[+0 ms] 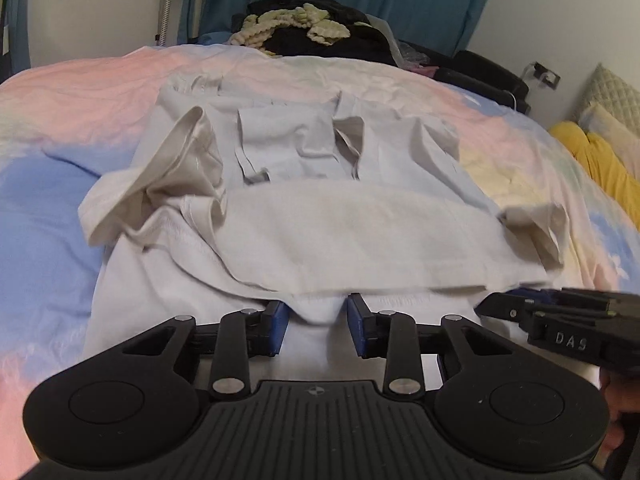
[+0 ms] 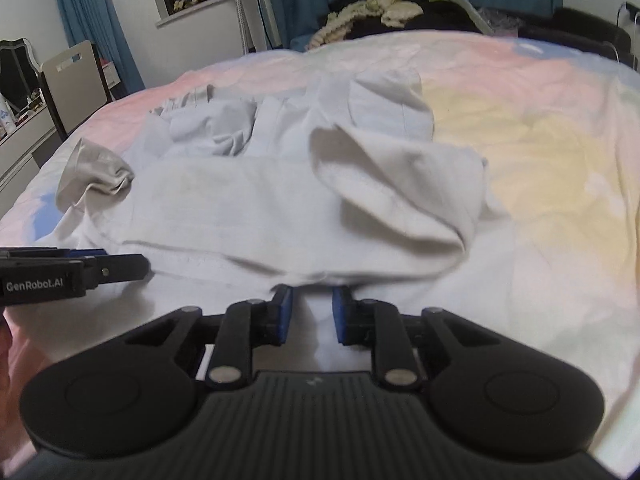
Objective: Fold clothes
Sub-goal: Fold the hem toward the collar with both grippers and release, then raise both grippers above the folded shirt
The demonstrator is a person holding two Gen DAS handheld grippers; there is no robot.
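Observation:
A pale grey-white garment (image 1: 320,216) lies spread on the bed, its near part folded over in a wide band, with pockets and loose flaps further back. It also shows in the right wrist view (image 2: 280,200). My left gripper (image 1: 318,312) sits at the near hem, jaws apart with a bulge of fabric between the blue pads (image 1: 280,320). My right gripper (image 2: 312,304) is at the same hem further right, jaws apart with fabric between them. Each gripper shows in the other's view: the right one (image 1: 560,320), the left one (image 2: 72,272).
The bed has a pastel pink, blue and yellow cover (image 1: 60,160). A pile of dark clothes with a cream knit (image 1: 312,28) lies at the far edge. Yellow and quilted pillows (image 1: 600,152) are at right. A chair and dresser (image 2: 68,80) stand at left, blue curtains behind.

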